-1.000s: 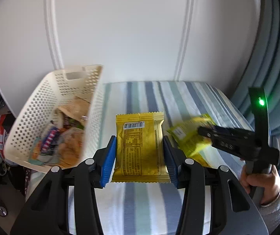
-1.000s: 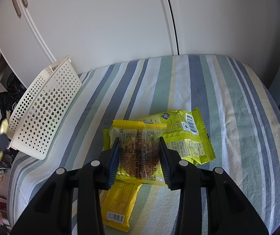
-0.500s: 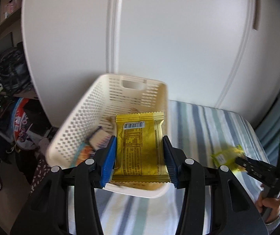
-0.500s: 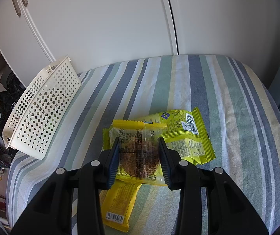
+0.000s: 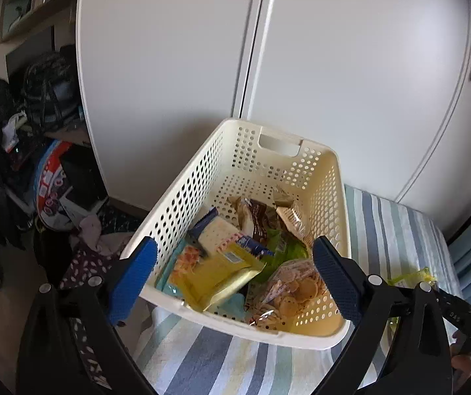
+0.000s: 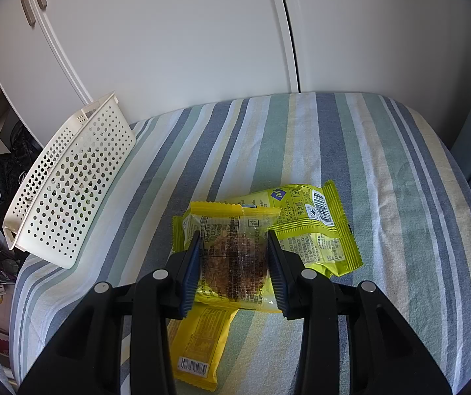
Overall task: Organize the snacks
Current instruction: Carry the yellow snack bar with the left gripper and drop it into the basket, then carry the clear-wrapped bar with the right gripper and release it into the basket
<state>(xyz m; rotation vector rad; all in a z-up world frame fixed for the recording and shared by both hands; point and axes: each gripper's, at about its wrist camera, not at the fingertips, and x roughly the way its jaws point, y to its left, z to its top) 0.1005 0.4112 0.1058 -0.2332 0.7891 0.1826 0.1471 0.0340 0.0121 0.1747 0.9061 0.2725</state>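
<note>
striped bedcover (image 6: 350, 151) is filling the frame below white wardrobe doors (image 6: 182, 39). left gripper (image 5: 235, 279) is hovering, spread wide and empty, above the basket (image 5: 330, 177), where a yellow packet (image 5: 215, 276) is lying. right gripper (image 6: 233, 263) is clamping a clear-windowed snack packet (image 6: 232, 247), centre frame.

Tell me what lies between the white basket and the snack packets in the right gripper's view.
Only bare striped cloth lies between the white basket and the snack packets; the right wrist view shows the stretch plainly.
</note>
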